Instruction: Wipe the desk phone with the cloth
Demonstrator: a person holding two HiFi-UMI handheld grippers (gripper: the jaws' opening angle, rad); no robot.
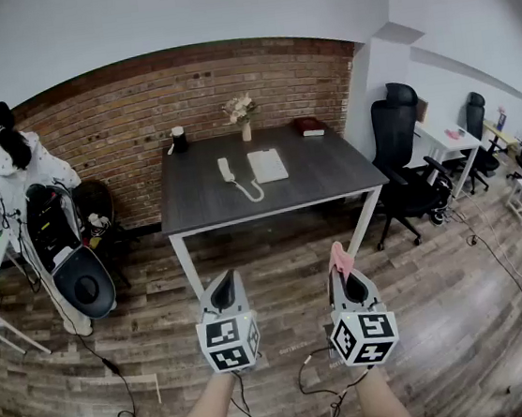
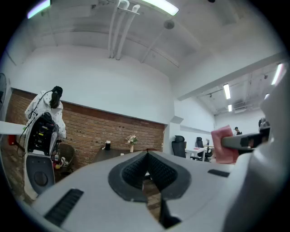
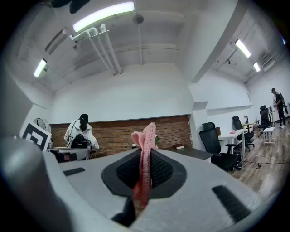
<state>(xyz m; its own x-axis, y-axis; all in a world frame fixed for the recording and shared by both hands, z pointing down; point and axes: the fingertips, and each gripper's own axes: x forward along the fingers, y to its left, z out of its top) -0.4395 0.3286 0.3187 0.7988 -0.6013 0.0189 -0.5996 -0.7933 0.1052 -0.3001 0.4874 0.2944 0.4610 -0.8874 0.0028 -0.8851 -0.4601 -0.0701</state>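
While the desk phone (image 1: 265, 165) sits well apart, cloth (image 3: 146, 145) pinched in right gripper (image 1: 345, 277) jaws — left gripper (image 2: 147, 158) closed, empty.

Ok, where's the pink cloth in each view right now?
Head view: cloth sticks up from the right gripper, lower centre-right.
Left gripper view: cloth at far right, mid-height, held in the right gripper.
Right gripper view: cloth dead centre, pinched between the jaws.
Shared landmark: the brick wall, behind in all three.
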